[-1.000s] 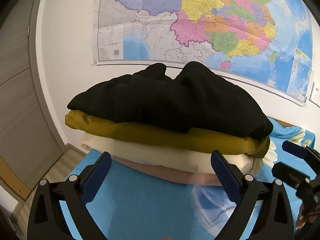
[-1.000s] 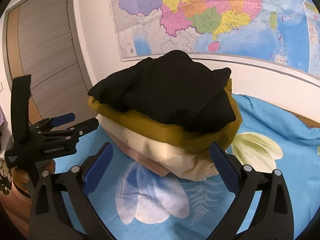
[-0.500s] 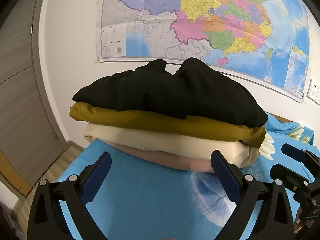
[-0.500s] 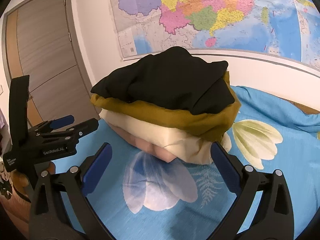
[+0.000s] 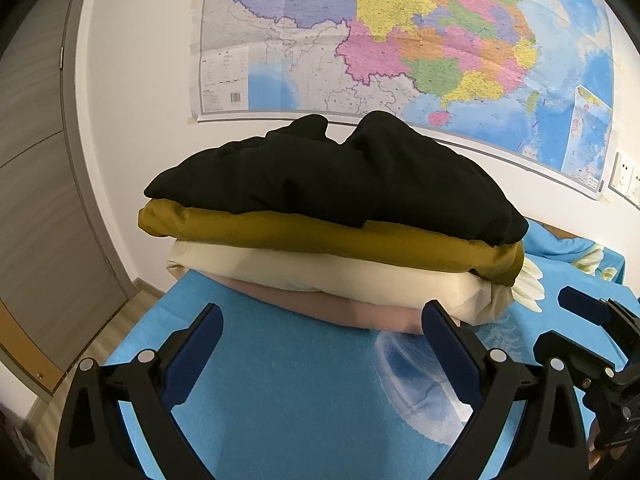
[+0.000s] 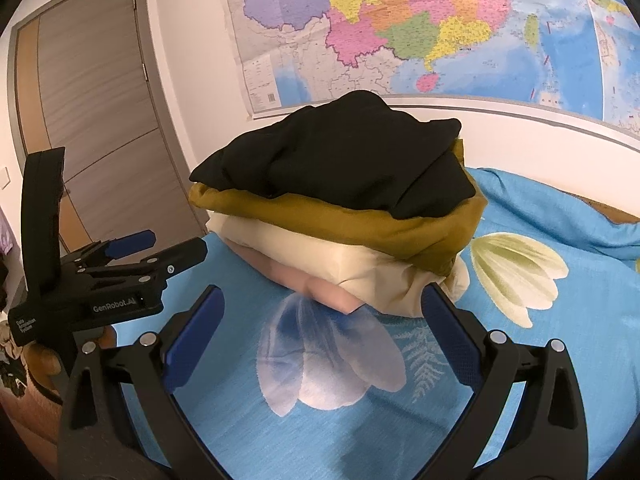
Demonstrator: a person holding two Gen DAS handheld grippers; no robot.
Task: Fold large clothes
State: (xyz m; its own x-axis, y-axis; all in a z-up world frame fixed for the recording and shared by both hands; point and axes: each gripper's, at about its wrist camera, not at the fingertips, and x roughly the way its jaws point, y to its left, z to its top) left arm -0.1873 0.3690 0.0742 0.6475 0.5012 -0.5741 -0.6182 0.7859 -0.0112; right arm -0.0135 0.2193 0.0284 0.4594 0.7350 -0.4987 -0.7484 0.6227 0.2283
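A stack of folded clothes lies on the blue bed sheet (image 5: 288, 392) near the wall. A black garment (image 5: 340, 176) (image 6: 344, 160) tops it, over a mustard one (image 5: 320, 236) (image 6: 360, 232), a cream one (image 5: 340, 280) (image 6: 320, 256) and a pink one (image 5: 352, 314) (image 6: 324, 288) at the bottom. My left gripper (image 5: 320, 344) stands open just in front of the stack, with nothing between its fingers. My right gripper (image 6: 320, 328) is open too, close to the stack's near corner and empty. Each gripper shows at the edge of the other's view.
A large coloured map (image 5: 400, 40) hangs on the white wall behind the stack. A grey door (image 6: 92, 120) stands to the left. The sheet has big flower prints (image 6: 516, 272). The bed's left edge (image 5: 140, 320) drops to a wooden floor.
Both grippers have drawn back a little from the stack, which now sits slightly farther and higher in both views. Both stay open and empty.
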